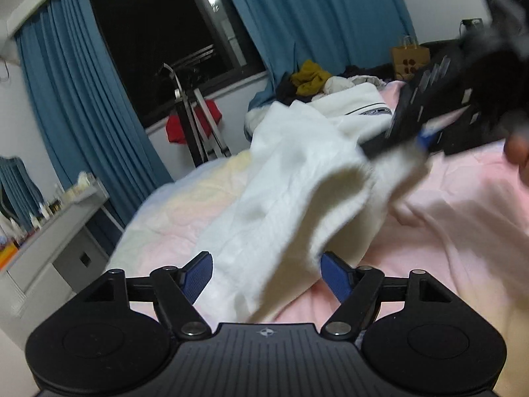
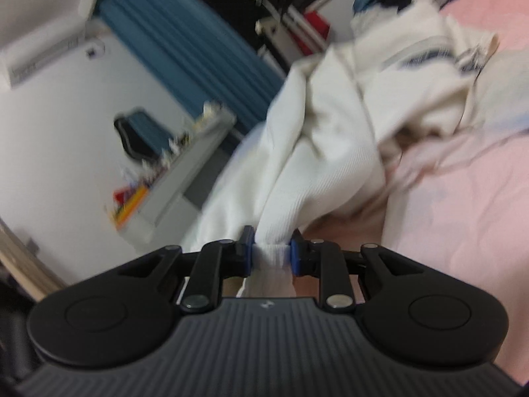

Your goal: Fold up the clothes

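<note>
Your right tool (image 2: 271, 253) is clamped on a bunched edge of the soft, light white garment (image 1: 281, 178) draped above the pink bed (image 1: 446, 231), so your left tool (image 1: 266, 273), spread apart, should pinch the sagging edge.

A garment (image 1: 284, 178) lies across the bed (image 1: 463, 218), running from its near edge toward the far edge, where a heap of clothes (image 1: 317, 79) sits with a paper bag (image 1: 410, 58) to its right. The left gripper (image 1: 266, 276) sits at the garment's near end, one finger on either side of the cloth, while the right gripper (image 2: 272, 253) pinches a bunched edge of it, raised above the bed toward the right. Off the bed's left edge stands a shelf unit (image 1: 66, 205), and beyond the far left corner a rack (image 1: 195, 122) stands under the window (image 1: 158, 39).
</note>
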Tool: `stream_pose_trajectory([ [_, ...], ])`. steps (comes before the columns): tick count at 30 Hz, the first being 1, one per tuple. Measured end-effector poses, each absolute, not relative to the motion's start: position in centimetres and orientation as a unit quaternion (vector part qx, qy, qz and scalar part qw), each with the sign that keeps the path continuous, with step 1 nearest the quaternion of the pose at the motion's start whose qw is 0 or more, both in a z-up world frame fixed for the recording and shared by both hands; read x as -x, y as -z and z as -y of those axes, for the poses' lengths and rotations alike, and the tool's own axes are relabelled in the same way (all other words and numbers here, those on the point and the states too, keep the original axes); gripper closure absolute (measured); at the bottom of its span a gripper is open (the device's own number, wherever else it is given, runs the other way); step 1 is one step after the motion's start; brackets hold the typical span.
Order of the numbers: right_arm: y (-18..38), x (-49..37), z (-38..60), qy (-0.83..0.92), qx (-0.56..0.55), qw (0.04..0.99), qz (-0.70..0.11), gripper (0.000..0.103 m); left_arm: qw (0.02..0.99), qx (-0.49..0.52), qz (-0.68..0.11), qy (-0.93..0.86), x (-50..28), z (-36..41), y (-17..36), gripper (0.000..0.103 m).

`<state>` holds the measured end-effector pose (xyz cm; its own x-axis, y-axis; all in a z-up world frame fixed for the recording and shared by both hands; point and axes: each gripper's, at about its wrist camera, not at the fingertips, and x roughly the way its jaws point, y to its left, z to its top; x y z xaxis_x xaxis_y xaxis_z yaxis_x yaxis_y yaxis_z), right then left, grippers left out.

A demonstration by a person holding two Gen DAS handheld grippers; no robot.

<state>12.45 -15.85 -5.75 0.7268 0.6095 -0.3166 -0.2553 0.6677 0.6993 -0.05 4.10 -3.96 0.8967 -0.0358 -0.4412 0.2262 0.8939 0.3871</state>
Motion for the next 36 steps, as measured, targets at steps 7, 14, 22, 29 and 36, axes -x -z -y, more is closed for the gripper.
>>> stream_pose_trajectory([
  [7, 3.2, -11.7, 19.5, -0.221, -0.371, 0.875, -0.218, 0.079, 0.937, -0.256, -0.231, 0.058, -0.7, -3.4, 5.9, 0.028],
  [14, 1.5, -10.2, 18.9, -0.249, -0.351, 0.885, -0.178, 0.079, 0.941, -0.258, -0.205, 0.073, -1.3, -1.9, 6.8, 0.028],
  [22, -0.4, -8.9, 18.8, -0.262, -0.334, 0.895, -0.137, 0.079, 0.949, -0.248, -0.15, 0.121, -0.4, -0.2, 6.4, 0.02],
  [29, -1.3, -7.9, 19.7, -0.263, -0.33, 0.9, -0.11, 0.079, 0.959, -0.216, -0.148, 0.11, -0.6, 0.0, 6.5, 0.017],
  [36, -0.5, -7.9, 20.9, -0.208, -0.335, 0.911, -0.118, 0.079, 0.964, -0.128, -0.231, -0.015, -4.5, -3.7, 6.6, 0.029],
])
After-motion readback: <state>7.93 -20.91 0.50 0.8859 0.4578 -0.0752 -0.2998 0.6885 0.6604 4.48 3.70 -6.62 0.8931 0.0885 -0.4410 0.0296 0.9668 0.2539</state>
